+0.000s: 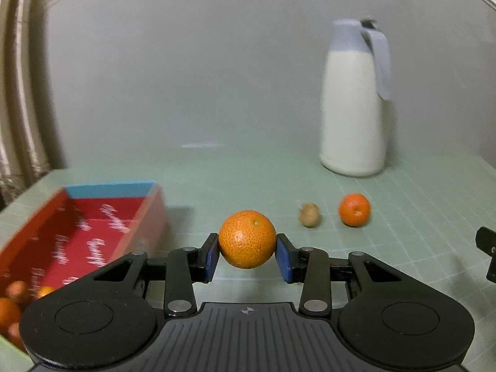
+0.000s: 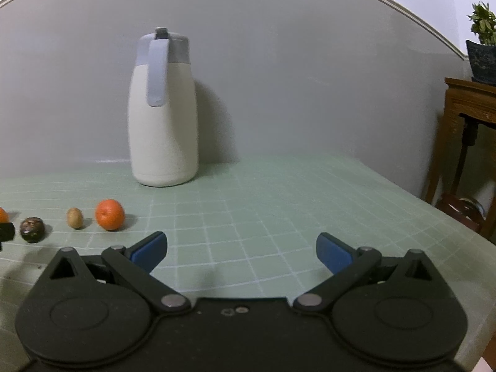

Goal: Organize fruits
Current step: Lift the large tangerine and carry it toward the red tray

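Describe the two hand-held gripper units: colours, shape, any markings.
Both match. The left hand-held gripper and right hand-held gripper have matte black bodies with two round lobes, black linkage arms joined by silver rivets, and blue pads on the fingers. The left body has a ribbed centre plate with a small crosshair mark; the right shows two small screws instead. No cables or sleeves are visible.

An orange mandarin [image 1: 247, 239] with dotted skin sits at the centre of the left wrist view, pressed between two blue pads. At lower left, a red box [image 1: 93, 232] with a blue edge holds more mandarins [image 1: 12, 307]. At right centre lie a small brownish fruit [image 1: 309, 214] and another mandarin [image 1: 354, 210]; a dark round fruit [image 2: 32, 229] lies at the left edge of the right wrist view.
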The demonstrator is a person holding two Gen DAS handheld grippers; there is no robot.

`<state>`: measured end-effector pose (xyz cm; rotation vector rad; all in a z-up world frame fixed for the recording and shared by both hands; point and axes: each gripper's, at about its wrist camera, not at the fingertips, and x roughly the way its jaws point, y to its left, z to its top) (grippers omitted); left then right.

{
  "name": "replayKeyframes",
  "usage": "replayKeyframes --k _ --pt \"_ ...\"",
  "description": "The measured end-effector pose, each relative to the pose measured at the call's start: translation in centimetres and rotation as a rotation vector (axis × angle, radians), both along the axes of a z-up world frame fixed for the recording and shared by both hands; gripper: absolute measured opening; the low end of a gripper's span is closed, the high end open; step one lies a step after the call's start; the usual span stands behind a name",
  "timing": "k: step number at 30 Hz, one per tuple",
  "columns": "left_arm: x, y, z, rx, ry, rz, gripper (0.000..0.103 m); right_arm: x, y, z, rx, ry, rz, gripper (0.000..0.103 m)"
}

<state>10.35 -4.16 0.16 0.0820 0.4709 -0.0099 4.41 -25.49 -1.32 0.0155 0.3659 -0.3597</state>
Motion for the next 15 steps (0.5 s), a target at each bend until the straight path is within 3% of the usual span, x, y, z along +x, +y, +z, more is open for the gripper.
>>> replayKeyframes --k 7,15 --pt "-1.5 5.2 1.4 0.013 -0.038 0.126 0.039 0.4 2.9 0.3 -0.005 -0.014 0.08 0.103" --pt "-1.2 10.7 0.7 0.007 0.008 0.252 0.039 0.8 6.7 0.3 -0.019 -0.019 0.179 0.103"
